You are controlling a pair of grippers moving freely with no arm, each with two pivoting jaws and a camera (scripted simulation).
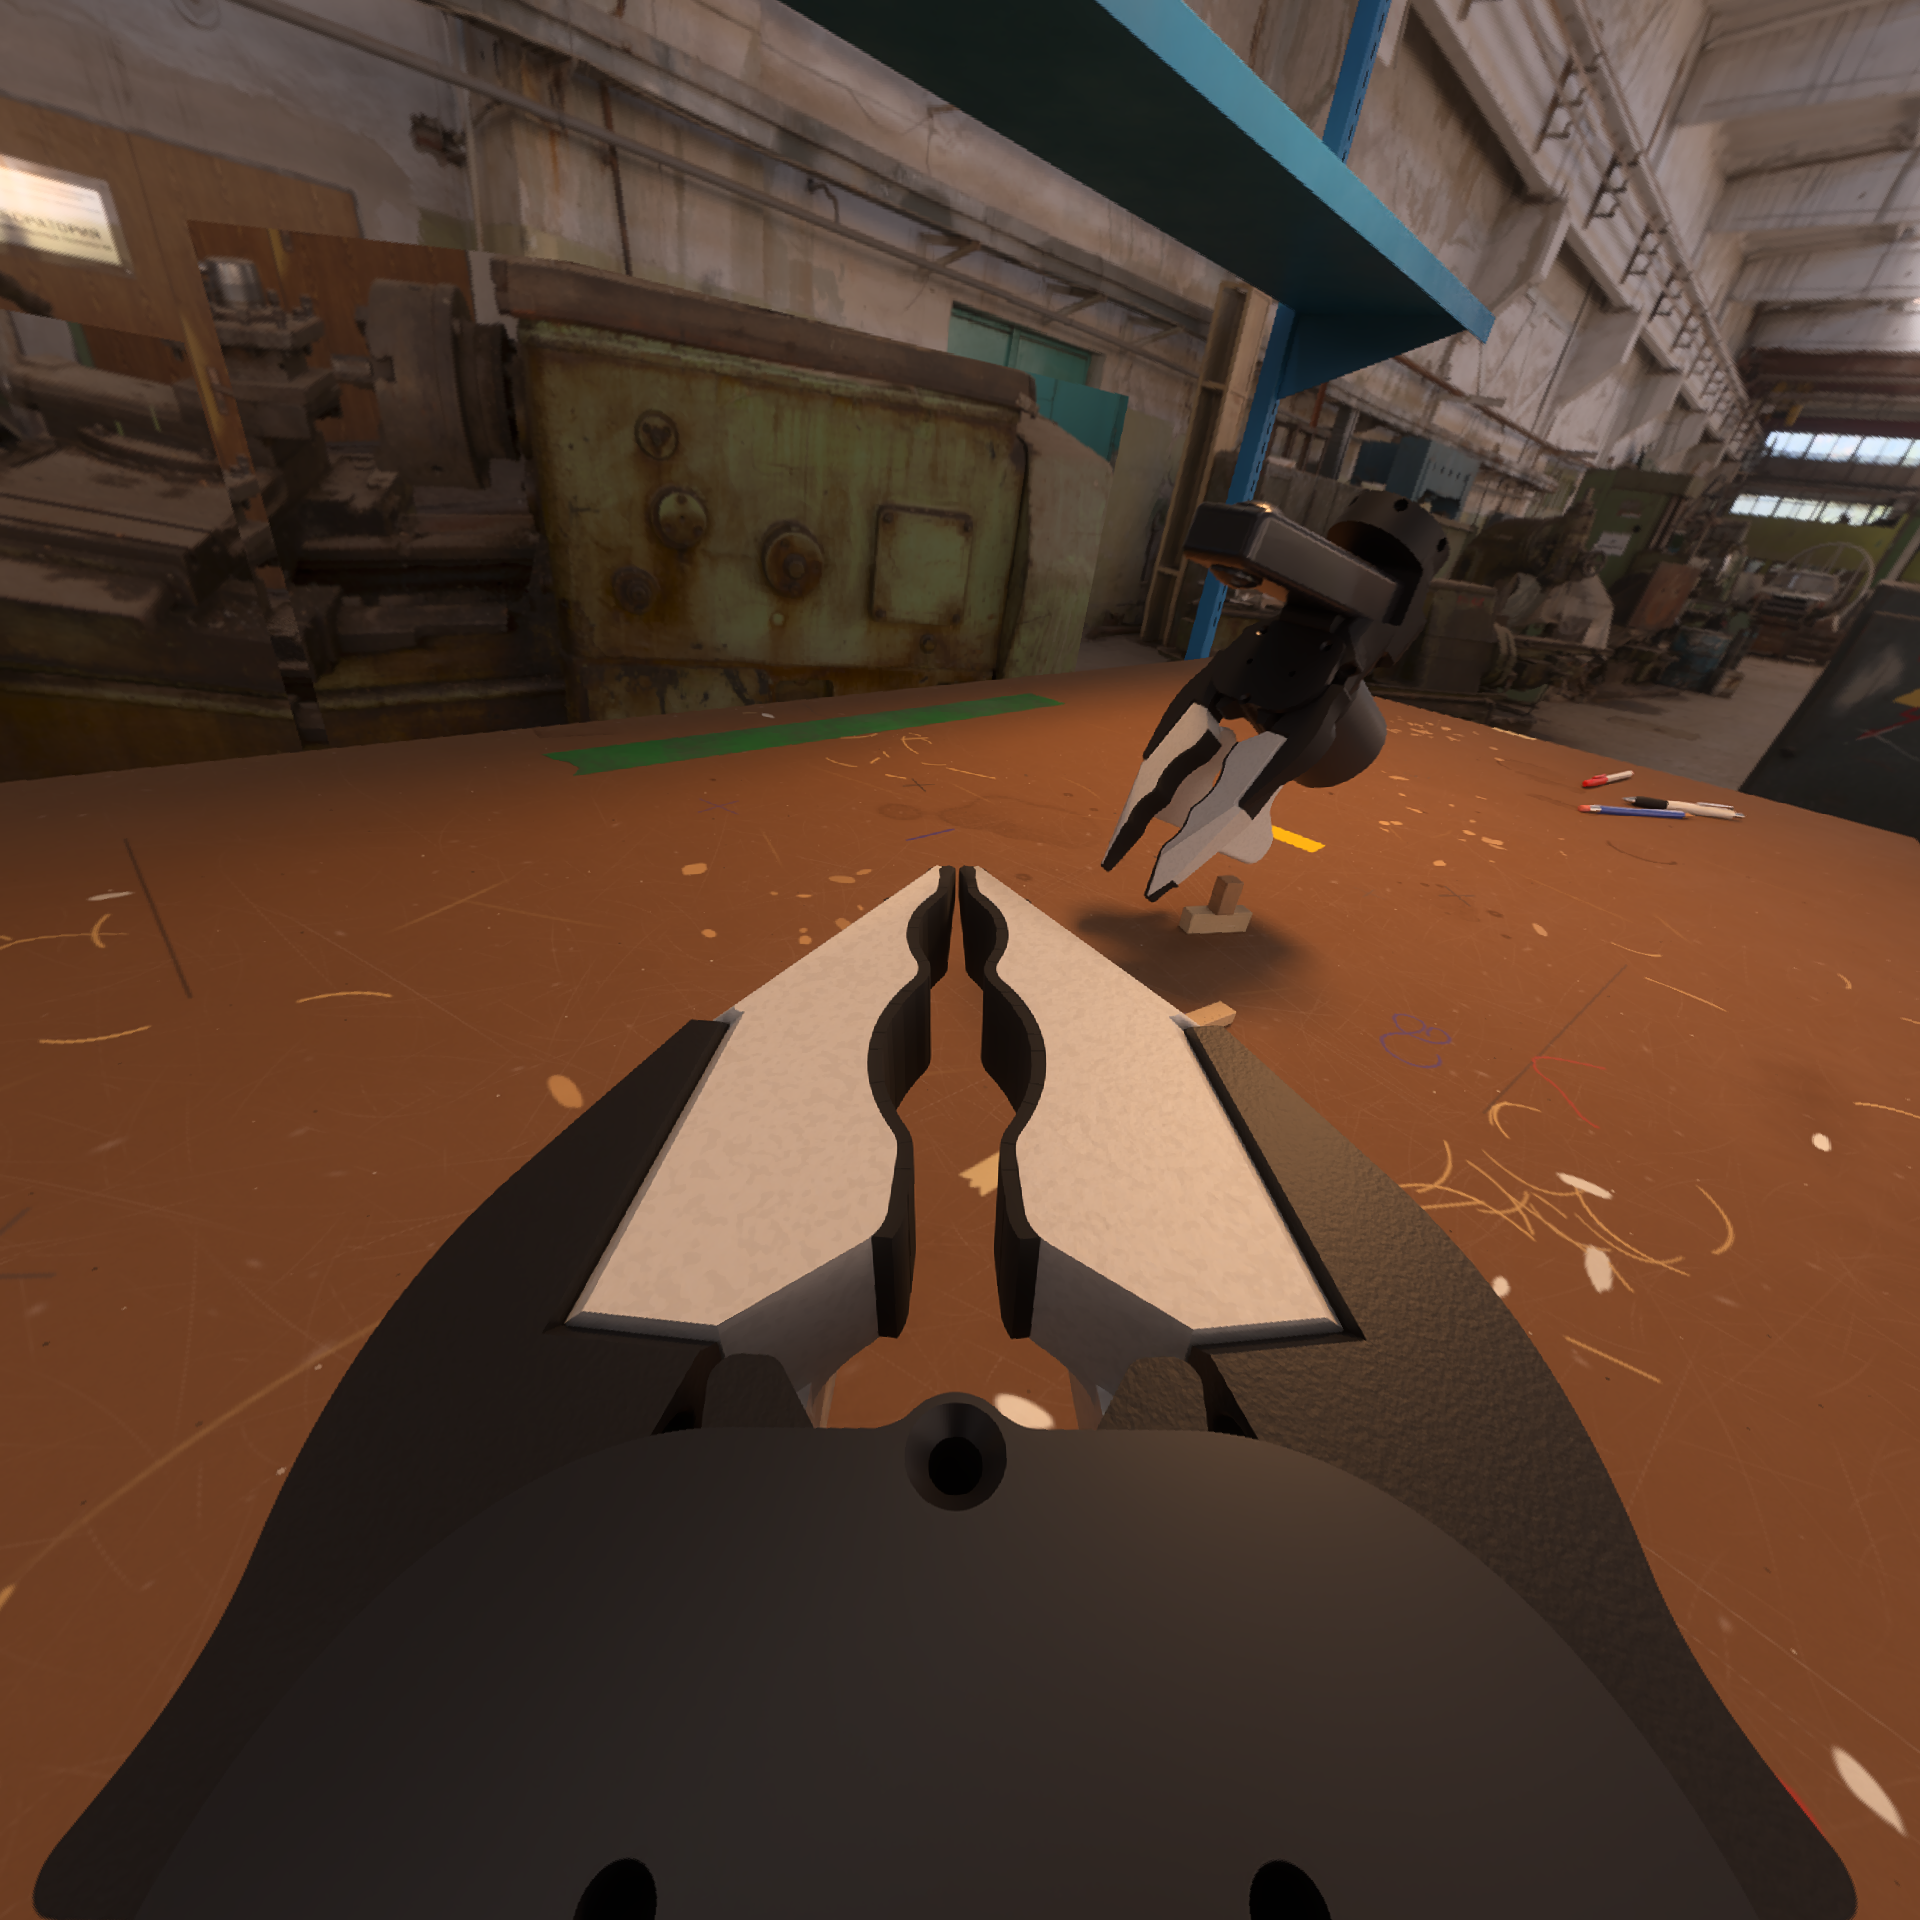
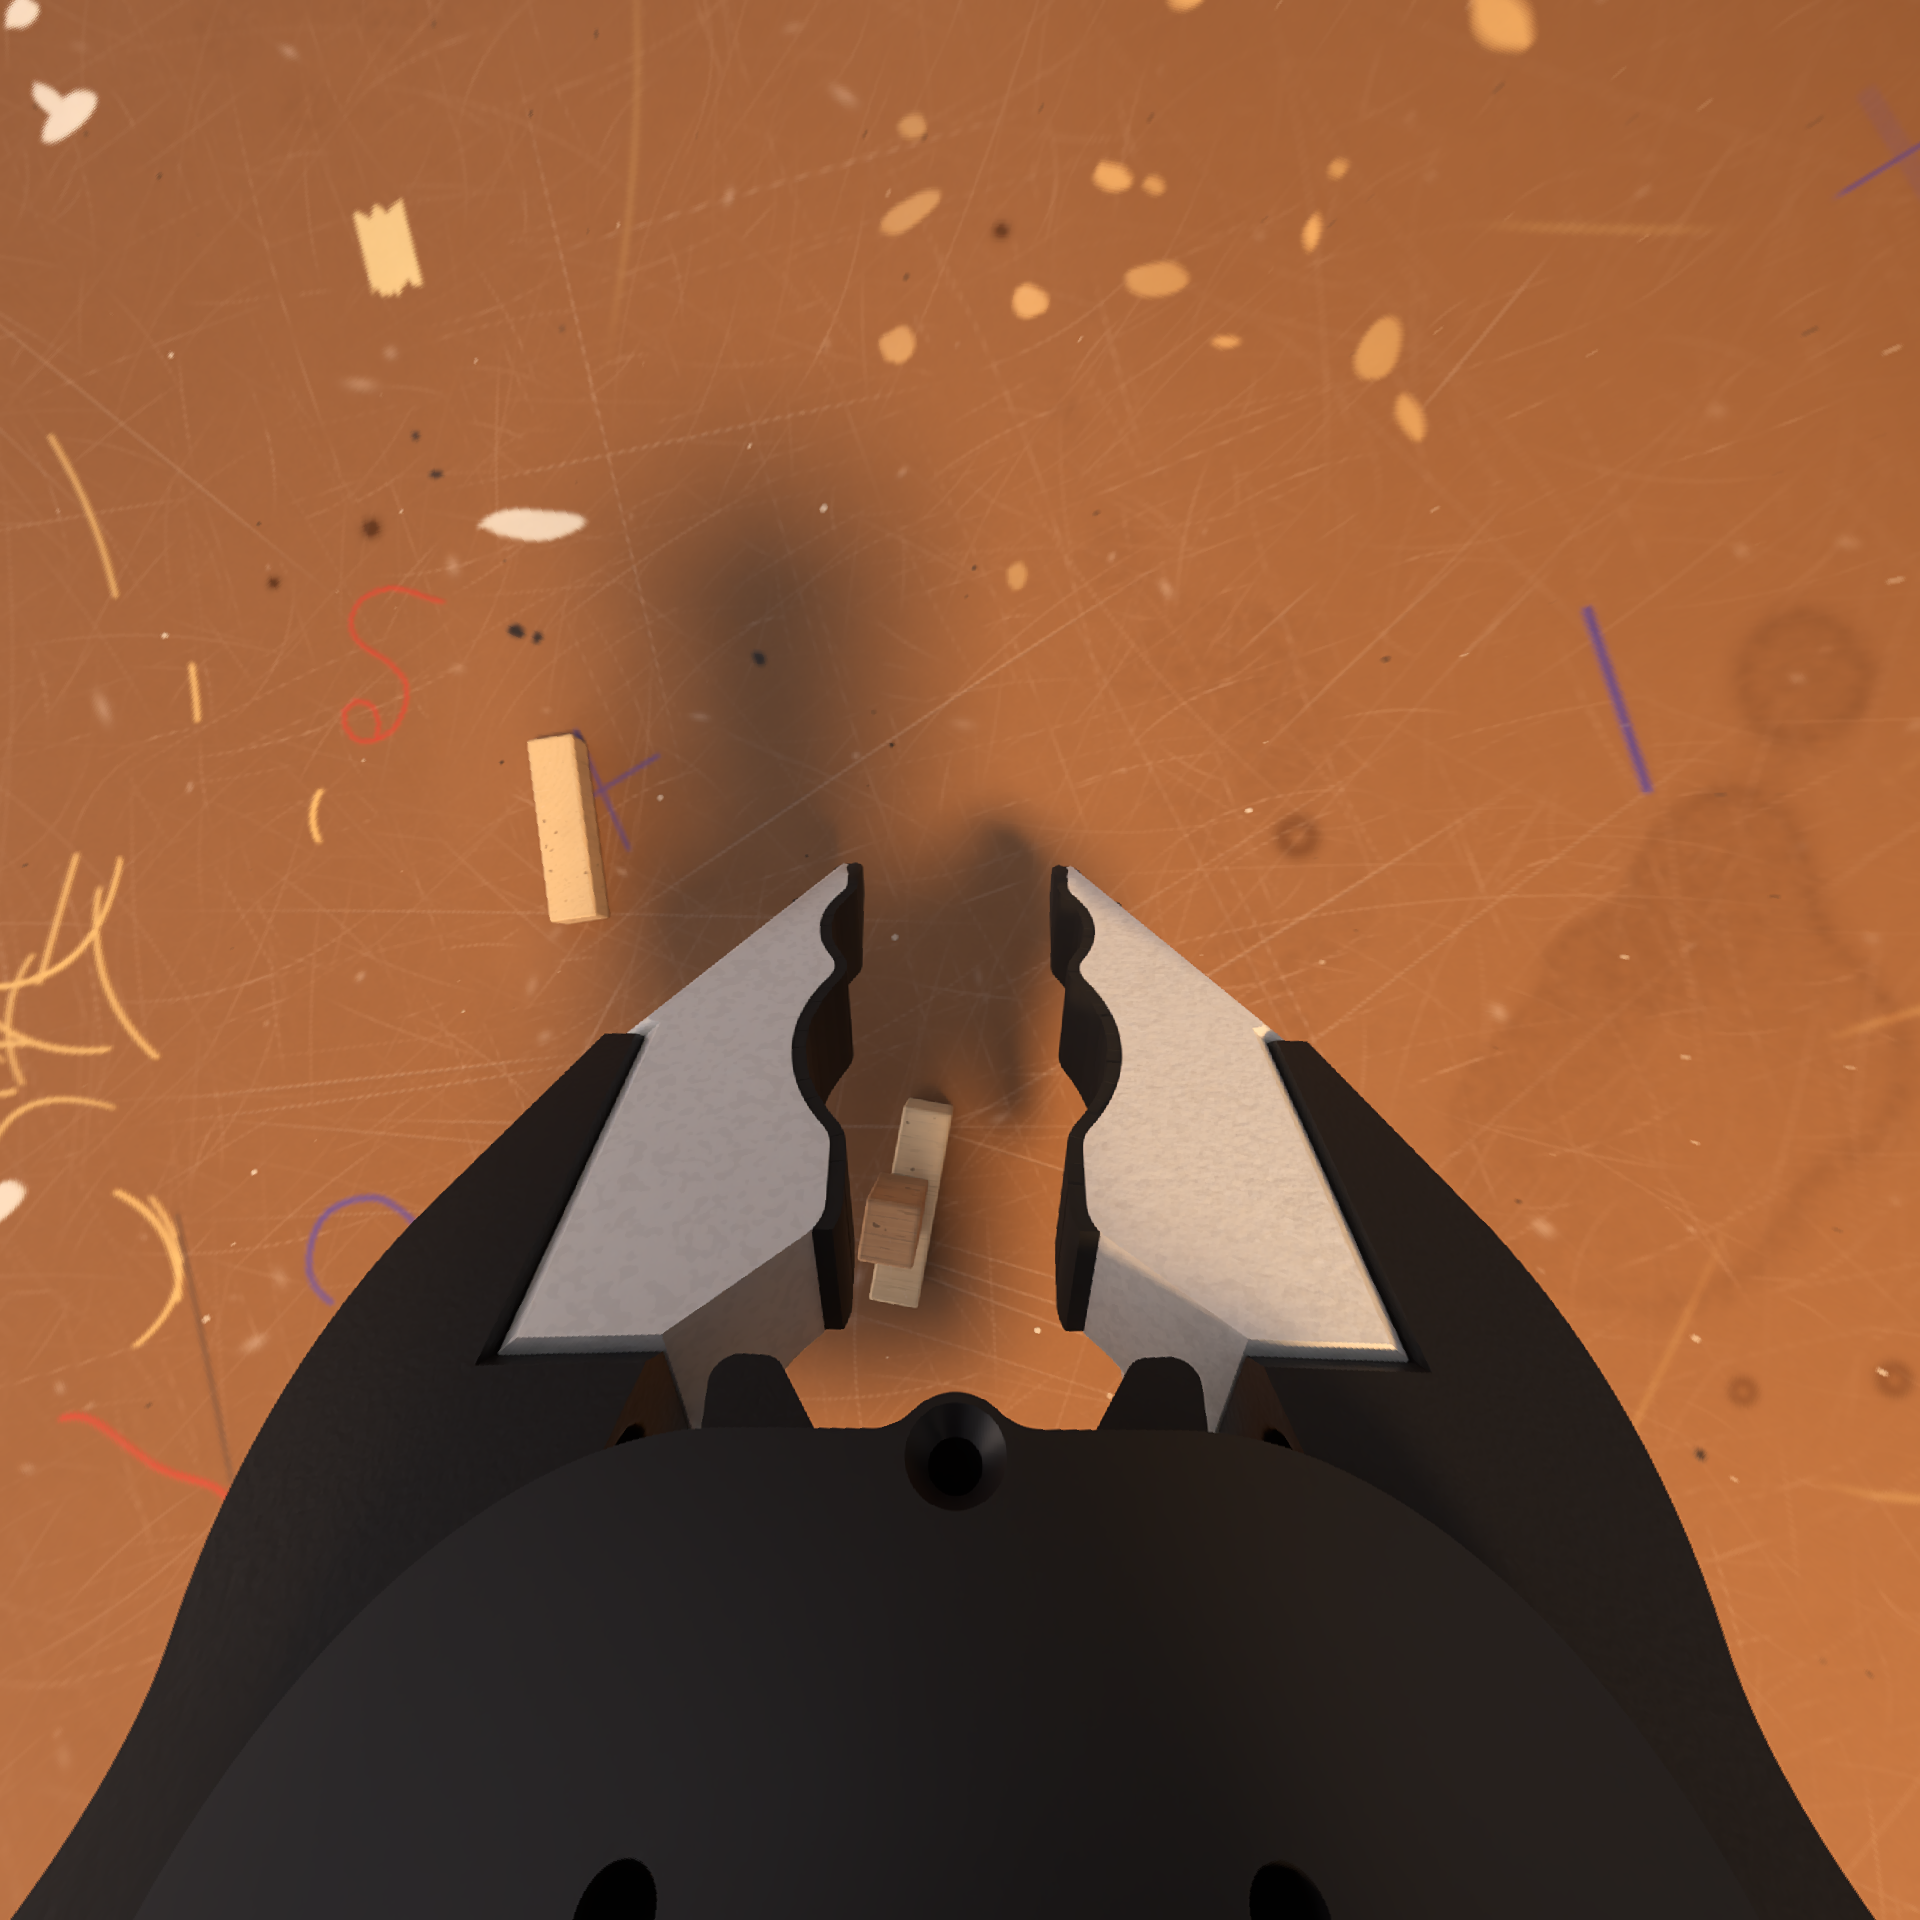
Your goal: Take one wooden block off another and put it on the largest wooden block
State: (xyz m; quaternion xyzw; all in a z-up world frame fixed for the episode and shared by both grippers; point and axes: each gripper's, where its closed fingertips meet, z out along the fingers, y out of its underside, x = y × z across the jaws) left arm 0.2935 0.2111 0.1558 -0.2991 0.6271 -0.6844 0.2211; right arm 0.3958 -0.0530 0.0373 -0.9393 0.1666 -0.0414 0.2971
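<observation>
A small brown wooden block (image 2: 894, 1219) stands on a pale flat wooden block (image 2: 914, 1153) on the orange-brown table; the pair also shows in the left wrist view (image 1: 1218, 906). A longer tan wooden block (image 2: 566, 828) lies apart to the left, and only its end peeks out beside my left finger (image 1: 1211, 1015). My right gripper (image 2: 956, 883) is open and empty, hovering above the stacked pair, pointing down; it also shows in the left wrist view (image 1: 1139, 878). My left gripper (image 1: 956, 878) is shut and empty, low over the table.
The scratched, paint-speckled table (image 1: 416, 987) stretches wide. Several pens (image 1: 1662, 808) lie at its far right. A strip of green tape (image 1: 800, 732) lies near the far edge. A blue shelf frame (image 1: 1247, 488) stands behind the table.
</observation>
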